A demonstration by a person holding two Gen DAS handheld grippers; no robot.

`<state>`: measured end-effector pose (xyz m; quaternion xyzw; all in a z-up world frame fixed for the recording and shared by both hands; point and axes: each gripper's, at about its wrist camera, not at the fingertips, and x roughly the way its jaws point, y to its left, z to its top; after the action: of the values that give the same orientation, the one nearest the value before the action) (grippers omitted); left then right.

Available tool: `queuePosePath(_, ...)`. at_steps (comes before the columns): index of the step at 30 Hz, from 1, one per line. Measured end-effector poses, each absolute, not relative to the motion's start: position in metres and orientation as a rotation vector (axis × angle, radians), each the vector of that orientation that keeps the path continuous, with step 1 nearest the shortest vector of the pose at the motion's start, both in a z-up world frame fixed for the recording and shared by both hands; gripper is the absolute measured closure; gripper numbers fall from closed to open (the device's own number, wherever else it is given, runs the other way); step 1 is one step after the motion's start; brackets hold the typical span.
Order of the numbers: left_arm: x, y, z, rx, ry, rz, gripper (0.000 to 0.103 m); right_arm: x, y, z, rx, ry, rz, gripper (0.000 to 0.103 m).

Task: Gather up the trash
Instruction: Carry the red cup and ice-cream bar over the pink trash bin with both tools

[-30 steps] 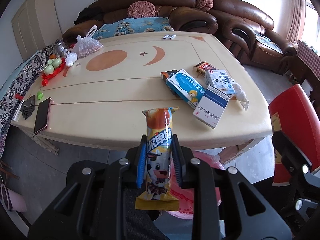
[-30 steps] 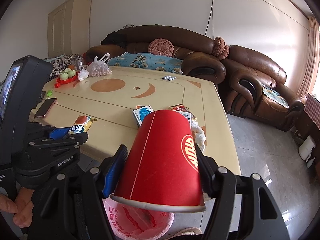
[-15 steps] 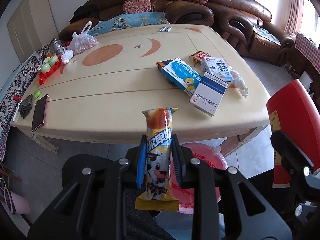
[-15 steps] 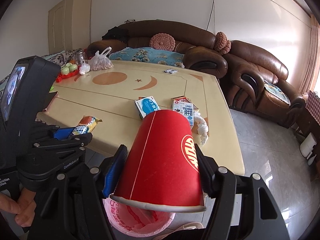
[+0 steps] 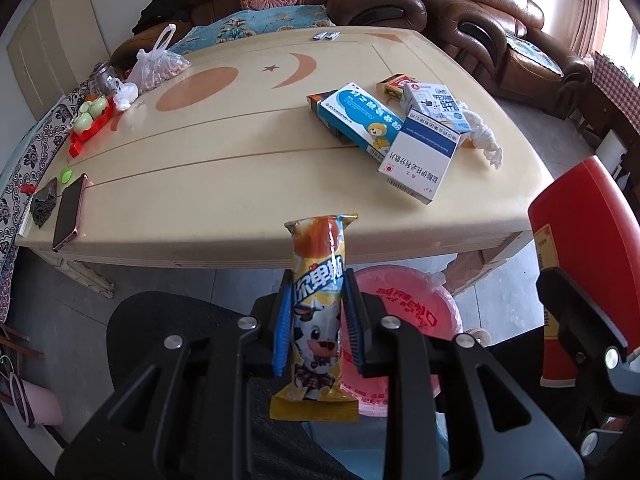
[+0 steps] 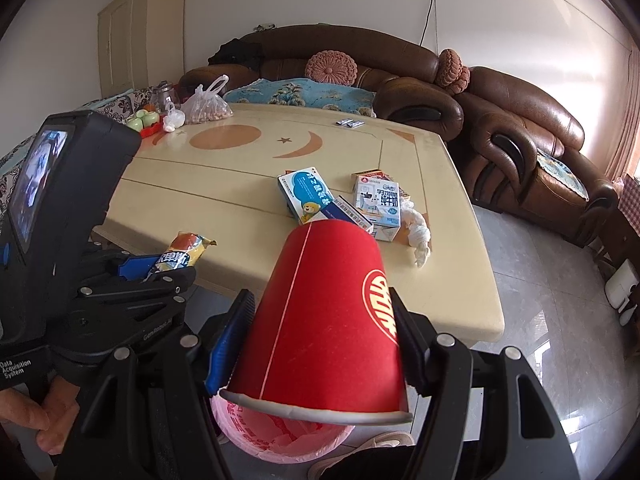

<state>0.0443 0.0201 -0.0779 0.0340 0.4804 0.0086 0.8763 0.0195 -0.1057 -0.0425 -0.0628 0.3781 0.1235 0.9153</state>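
Two grippers are seen, the left gripper (image 5: 316, 322) and the right gripper (image 6: 324, 338), with one snack wrapper (image 5: 316, 320) and one red paper cup (image 6: 324, 320) counted between their jaws. One pink-lined bin (image 5: 404, 320) is counted below the one table (image 5: 200, 184). On the table are counted four cartons and boxes, among them a blue box (image 5: 360, 120), a white box (image 5: 420, 160) and a milk carton (image 5: 434, 106), besides one phone (image 5: 70, 212), one plastic bag (image 5: 160, 66) and one twisted tissue (image 5: 486, 140).
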Motion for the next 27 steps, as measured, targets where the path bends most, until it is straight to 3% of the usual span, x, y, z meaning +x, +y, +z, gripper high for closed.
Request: queuePosePath(27,0.069,0.016,-0.184,0.098,1.248,-0.042,0.079,0.048,-0.108,-0.153,-0.102,1.023,0.269,0.039)
